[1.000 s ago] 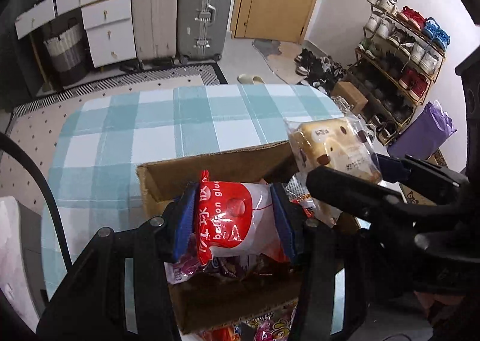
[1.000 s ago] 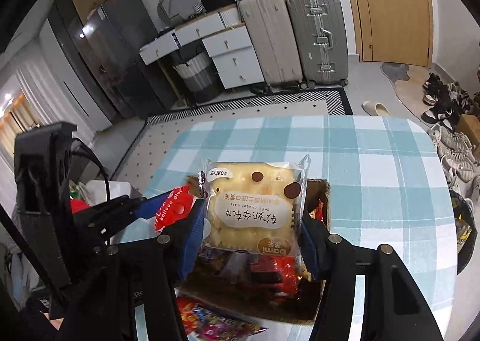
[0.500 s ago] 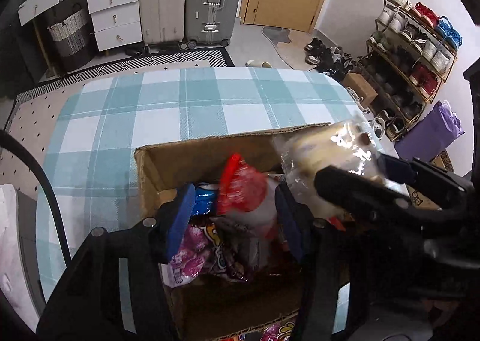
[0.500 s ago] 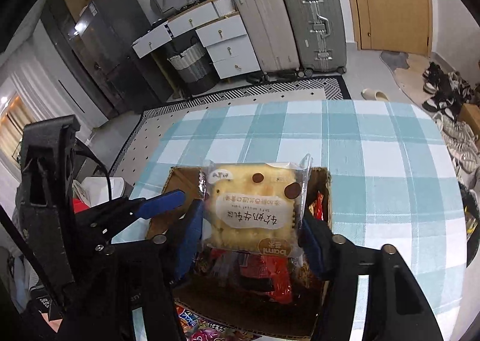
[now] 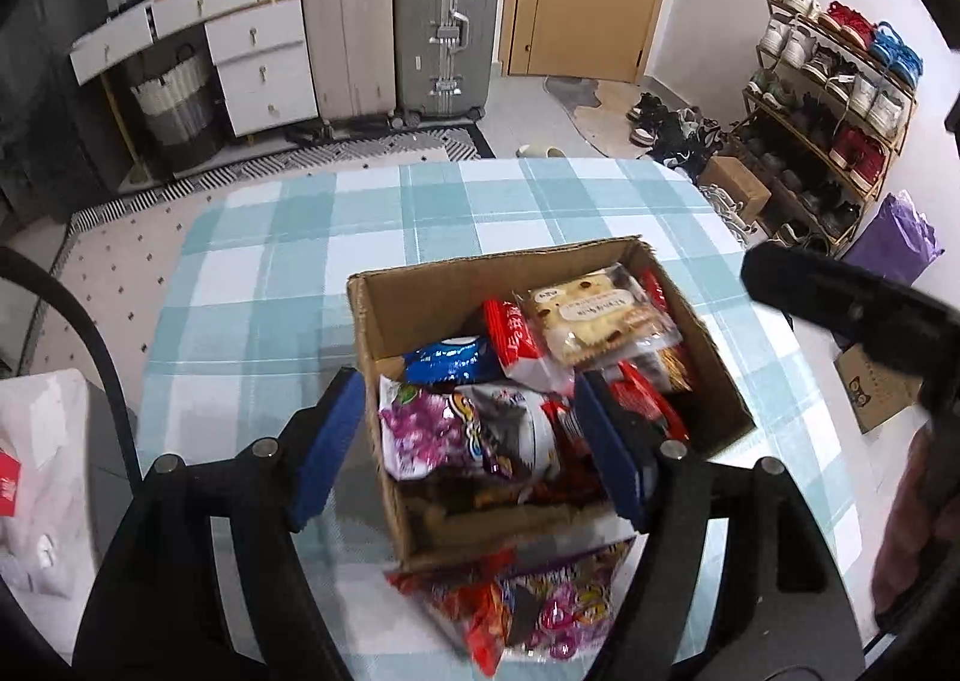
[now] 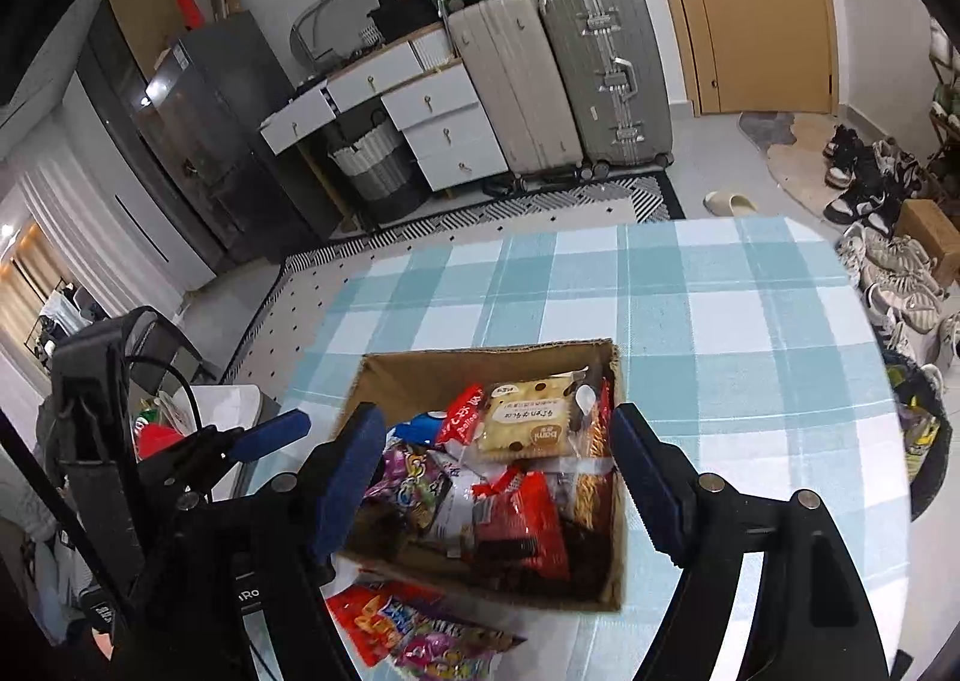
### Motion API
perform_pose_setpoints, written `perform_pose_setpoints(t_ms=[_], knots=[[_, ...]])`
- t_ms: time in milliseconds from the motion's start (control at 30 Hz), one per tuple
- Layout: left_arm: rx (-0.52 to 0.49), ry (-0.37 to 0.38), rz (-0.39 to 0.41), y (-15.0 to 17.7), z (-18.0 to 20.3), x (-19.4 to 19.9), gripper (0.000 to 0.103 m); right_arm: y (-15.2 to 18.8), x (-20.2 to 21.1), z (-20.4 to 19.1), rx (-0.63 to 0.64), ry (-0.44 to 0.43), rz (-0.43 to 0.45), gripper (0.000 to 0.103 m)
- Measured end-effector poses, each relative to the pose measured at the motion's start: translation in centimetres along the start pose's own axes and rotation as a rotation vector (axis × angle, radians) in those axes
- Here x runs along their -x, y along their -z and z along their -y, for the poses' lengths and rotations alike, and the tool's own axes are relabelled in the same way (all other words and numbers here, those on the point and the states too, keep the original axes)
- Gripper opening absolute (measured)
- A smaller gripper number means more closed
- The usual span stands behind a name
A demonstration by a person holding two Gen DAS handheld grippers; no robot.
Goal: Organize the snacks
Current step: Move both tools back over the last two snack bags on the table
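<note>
A cardboard box sits on the checked tablecloth and holds several snack packs. The yellow cake pack lies on top at the far right of the box. The red-and-white pack lies beside it. My left gripper is open and empty above the box's near side. My right gripper is open and empty above the box. The right gripper's body also shows in the left wrist view.
A colourful snack bag lies on the tablecloth in front of the box. Suitcases, white drawers and a shoe rack stand beyond the table. A white bag is at the left.
Both grippers have opened and drawn back. The red-and-white pack dropped from the left one and the yellow cake pack from the right one into the box.
</note>
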State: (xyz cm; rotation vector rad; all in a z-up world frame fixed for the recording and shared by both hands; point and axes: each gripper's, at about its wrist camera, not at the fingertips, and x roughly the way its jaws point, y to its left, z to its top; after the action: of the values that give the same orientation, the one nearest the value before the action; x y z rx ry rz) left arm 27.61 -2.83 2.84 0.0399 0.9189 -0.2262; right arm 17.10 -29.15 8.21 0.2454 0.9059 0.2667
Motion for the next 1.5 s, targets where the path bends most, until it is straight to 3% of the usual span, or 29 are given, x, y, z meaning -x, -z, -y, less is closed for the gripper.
perform_pose_setpoints(t_ms=[133, 267, 367, 567, 633, 767, 900, 1133, 1200, 1267, 1333, 1500], knots=[[-0.023, -0.034, 0.07, 1.1, 1.0, 4.1, 0.08, 0.6, 3.4, -0.6, 0.002, -0.003, 0.033, 0.081], [-0.04, -0.034, 0.12, 2.4, 2.1, 7.8, 0.083, 1.4, 6.6, -1.7, 0.025, -0.006, 0.066, 0.081], [-0.054, -0.084, 0.144, 3.3, 2.8, 9.9, 0.083, 2.2, 9.0, -2.8, 0.057, -0.004, 0.105, 0.084], [0.033, -0.066, 0.192, 4.7, 2.3, 14.6, 0.084, 4.2, 13.4, -5.3, 0.142, -0.016, 0.173, 0.087], [0.062, -0.065, 0.228, 5.5, 2.0, 16.3, 0.085, 5.1, 14.9, -6.1, 0.167, -0.029, 0.212, 0.093], [0.068, -0.083, 0.294, 6.9, 1.6, 18.9, 0.102, 6.8, 17.5, -7.3, 0.198, -0.039, 0.286, 0.099], [0.05, -0.091, 0.349, 8.9, 1.6, 21.4, 0.102, 8.4, 19.1, -8.1, 0.214, -0.068, 0.337, 0.101], [0.067, -0.118, 0.399, 12.6, 1.3, 22.9, 0.102, 11.7, 19.1, -8.8, 0.238, -0.09, 0.374, 0.103], [0.078, -0.126, 0.409, 13.3, 0.9, 22.3, 0.102, 13.1, 18.3, -8.9, 0.253, -0.088, 0.374, 0.103], [0.08, -0.21, 0.391, 14.2, 0.9, 21.4, 0.102, 13.9, 17.6, -8.9, 0.26, -0.081, 0.378, 0.103], [0.072, -0.246, 0.397, 15.3, 0.9, 20.3, 0.102, 15.0, 16.7, -8.6, 0.243, -0.085, 0.387, 0.103], [0.035, -0.257, 0.39, 17.3, 0.9, 17.3, 0.102, 16.8, 13.5, -7.7, 0.236, -0.07, 0.369, 0.103]])
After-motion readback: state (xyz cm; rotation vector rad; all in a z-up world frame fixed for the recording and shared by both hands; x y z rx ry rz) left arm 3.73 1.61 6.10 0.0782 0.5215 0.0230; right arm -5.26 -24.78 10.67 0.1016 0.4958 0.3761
